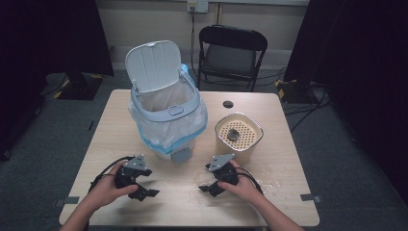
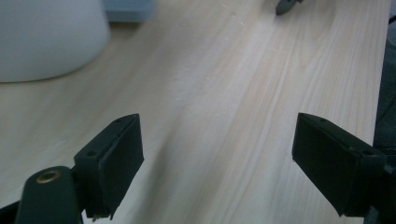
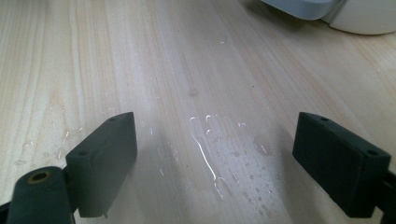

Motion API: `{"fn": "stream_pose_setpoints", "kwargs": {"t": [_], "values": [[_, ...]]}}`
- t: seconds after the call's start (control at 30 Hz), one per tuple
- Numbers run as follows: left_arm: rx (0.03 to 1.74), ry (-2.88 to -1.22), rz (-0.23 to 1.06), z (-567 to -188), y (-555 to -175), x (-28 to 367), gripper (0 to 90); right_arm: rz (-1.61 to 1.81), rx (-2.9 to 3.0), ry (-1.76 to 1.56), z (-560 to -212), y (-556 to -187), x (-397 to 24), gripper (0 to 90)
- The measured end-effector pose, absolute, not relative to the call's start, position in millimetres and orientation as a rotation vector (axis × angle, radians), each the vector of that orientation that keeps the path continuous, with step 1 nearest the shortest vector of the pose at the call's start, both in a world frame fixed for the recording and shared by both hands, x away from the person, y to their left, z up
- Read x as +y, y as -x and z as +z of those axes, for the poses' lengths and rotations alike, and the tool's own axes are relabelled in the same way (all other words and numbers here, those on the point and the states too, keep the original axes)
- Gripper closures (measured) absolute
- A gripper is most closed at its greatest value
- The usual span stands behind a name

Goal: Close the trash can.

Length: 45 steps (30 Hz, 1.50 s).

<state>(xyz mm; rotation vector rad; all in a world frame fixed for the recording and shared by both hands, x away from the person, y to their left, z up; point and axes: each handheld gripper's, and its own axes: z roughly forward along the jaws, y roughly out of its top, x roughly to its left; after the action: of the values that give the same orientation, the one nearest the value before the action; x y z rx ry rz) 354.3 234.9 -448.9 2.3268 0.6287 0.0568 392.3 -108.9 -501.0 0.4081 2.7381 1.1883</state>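
Note:
A white pedal bin (image 1: 166,115) with its lid up and a clear liner stands at the middle of the table. To its right sits a cream container (image 1: 239,144) with a perforated insert and a dark lump (image 1: 233,134) on it. My left gripper (image 1: 144,192) hovers low near the front left, held in a hand. Its jaws are open over bare wood (image 2: 217,135), and the bin's base (image 2: 46,37) lies ahead to the left. My right gripper (image 1: 209,187) is front centre, open over wet wood (image 3: 215,135).
Water drops (image 3: 210,154) lie on the light wooden table (image 1: 269,202) in front of the right gripper. The bin's grey pedal (image 1: 181,155) sticks out toward me. A black chair (image 1: 231,53) stands behind the table. A round cable hole (image 1: 228,104) is at the back.

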Motion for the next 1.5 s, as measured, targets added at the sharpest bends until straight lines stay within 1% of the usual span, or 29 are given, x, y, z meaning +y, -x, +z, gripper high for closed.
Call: {"fn": "stream_pose_setpoints", "kwargs": {"t": [0.33,0.93,1.1,1.27,1.5], "values": [[0.715,-2.26,0.096,-415,-365,264,16.1,1.189,2.738,-0.411,-501,-392,-109,13.0],[0.797,-2.203,0.146,-362,-394,289,16.6,1.188,2.738,-0.414,-501,-392,-109,13.0],[0.81,-2.194,0.18,-345,-404,295,16.6,1.189,2.737,-0.412,-501,-392,-109,13.0],[0.833,-2.165,0.175,-334,-411,300,16.6,1.189,2.735,-0.413,-501,-392,-109,13.0],[0.836,-2.166,0.216,-320,-420,302,16.6,1.189,2.735,-0.416,-501,-392,-109,13.0]]}}
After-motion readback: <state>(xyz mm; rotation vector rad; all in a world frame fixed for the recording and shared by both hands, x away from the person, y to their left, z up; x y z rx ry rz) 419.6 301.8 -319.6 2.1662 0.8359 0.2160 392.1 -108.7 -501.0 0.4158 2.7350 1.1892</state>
